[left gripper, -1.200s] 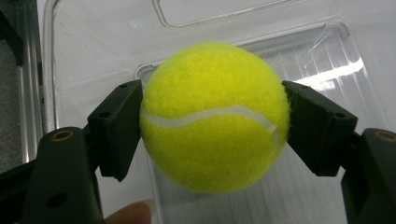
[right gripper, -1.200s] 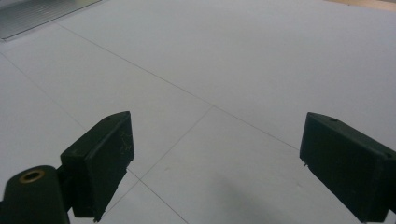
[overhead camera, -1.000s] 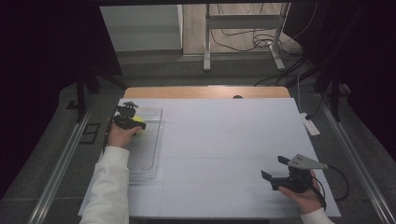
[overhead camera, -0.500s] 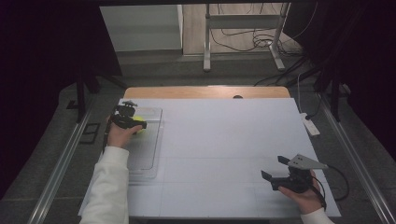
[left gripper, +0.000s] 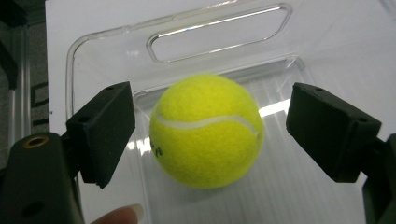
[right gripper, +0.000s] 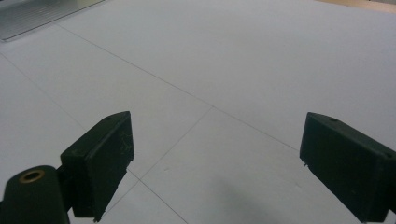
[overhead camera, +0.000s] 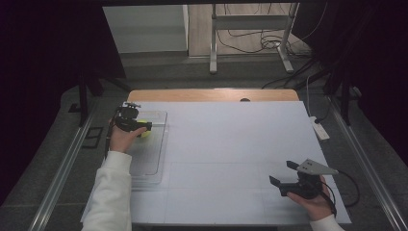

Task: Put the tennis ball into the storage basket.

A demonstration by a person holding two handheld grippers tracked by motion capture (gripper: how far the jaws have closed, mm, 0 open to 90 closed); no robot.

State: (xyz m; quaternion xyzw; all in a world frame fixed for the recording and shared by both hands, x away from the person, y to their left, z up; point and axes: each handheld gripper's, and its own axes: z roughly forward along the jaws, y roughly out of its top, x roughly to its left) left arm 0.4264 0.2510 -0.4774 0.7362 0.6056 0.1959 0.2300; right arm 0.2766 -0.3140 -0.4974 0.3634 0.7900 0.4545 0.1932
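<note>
A yellow tennis ball (left gripper: pixel 205 130) rests on the floor of a clear plastic tray (left gripper: pixel 215 32) at the table's left side. My left gripper (left gripper: pixel 210 133) is open around the ball, with a gap between each black jaw and the ball. From above, the ball (overhead camera: pixel 144 133) peeks out beside the left gripper (overhead camera: pixel 146 127) at the far end of the tray (overhead camera: pixel 149 161). My right gripper (overhead camera: pixel 282 172) is held open near the front right of the white table sheet (overhead camera: pixel 231 139). Nothing lies between the right gripper's (right gripper: pixel 215 158) jaws but bare sheet.
A white power strip (overhead camera: pixel 319 129) lies at the table's right edge. A strip of bare wood (overhead camera: pixel 211 95) shows along the back edge. Metal rails (overhead camera: pixel 62 168) run beside the table on the left, and cables lie on the floor behind.
</note>
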